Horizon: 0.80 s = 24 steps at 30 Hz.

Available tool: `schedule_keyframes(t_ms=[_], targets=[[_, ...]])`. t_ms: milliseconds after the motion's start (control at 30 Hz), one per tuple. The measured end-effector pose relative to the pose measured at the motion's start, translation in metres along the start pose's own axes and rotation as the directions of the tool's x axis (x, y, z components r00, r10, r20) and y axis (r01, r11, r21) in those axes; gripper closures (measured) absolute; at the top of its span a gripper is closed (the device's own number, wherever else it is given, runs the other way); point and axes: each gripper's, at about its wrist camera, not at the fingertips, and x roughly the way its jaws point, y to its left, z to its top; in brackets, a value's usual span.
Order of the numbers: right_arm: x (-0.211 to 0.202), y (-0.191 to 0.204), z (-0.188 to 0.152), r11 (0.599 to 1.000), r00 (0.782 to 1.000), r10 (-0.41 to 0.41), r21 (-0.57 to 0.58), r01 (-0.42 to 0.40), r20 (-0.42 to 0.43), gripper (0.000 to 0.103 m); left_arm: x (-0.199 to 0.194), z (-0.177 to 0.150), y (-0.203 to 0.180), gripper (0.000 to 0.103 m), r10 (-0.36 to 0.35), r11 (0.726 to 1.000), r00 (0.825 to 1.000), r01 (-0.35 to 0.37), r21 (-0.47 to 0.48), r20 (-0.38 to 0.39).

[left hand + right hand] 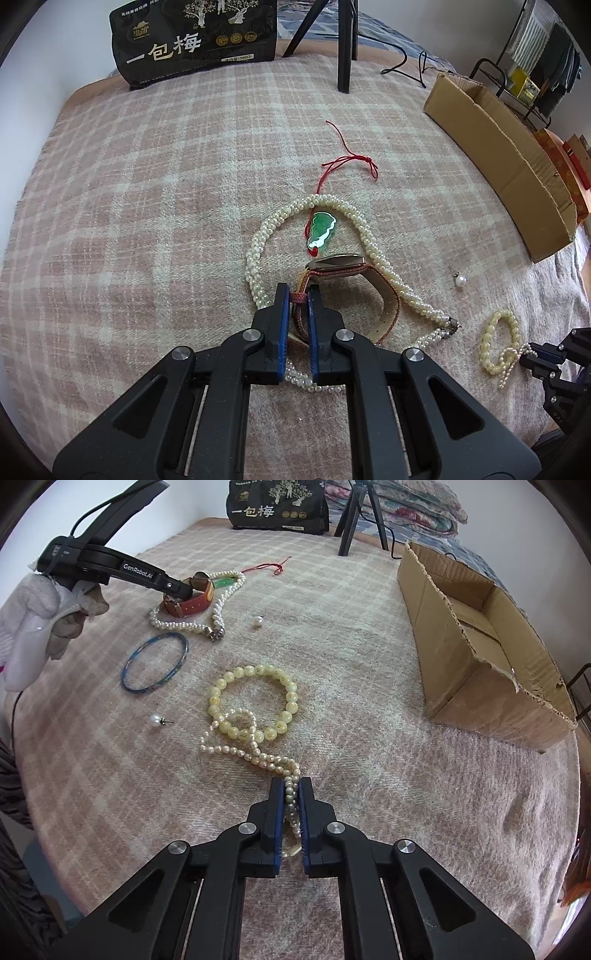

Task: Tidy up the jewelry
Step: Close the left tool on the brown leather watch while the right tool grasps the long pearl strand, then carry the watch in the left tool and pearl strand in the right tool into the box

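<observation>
Fingers (282,314) of our left gripper (298,295) are nearly closed, pinching the woven strap of the watch (338,264); fingers (277,805) of our right gripper (291,786) are likewise nearly closed, clamping one end of the thin pearl strand (236,751).

Watch: stands on edge on the plaid blanket (147,184), inside the loop of the twisted pearl necklace (258,251). Just beyond the watch, within the same loop, lies the green jade pendant (321,229); its red cord (347,158) trails to the far side.

Thin pearl strand: runs from the right fingers toward the far left and crosses over the near side of the yellow bead bracelet (255,701), touching it.

Left of the bracelet lies a pearl earring (157,720); farther off, the blue bangle (155,662) lies flat. A second loose pearl (257,621) sits near the necklace clasp.

An open cardboard box (480,657) sits at the right. At the far edge we see a black printed bag (195,40) and tripod legs (343,44).
</observation>
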Motion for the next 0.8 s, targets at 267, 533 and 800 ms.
schedule_keyframes(t_ms=[267,533,800], targets=[[-0.029,0.005,0.008,1.0,0.996,-0.019,-0.006,0.02,0.082,0.099,-0.024,-0.002,0.007,0.096,-0.023,0.999,0.999,0.025,-0.025,0.048],[-0.061,0.01,0.024,1.0,0.985,-0.023,-0.004,0.024,0.173,0.099,-0.053,0.0,0.012,0.096,-0.048,0.997,0.993,0.054,-0.052,0.109],[-0.086,0.011,0.04,0.999,0.967,-0.032,0.003,0.032,0.252,0.099,-0.073,0.003,0.011,0.096,-0.063,0.995,0.987,0.073,-0.063,0.15]])
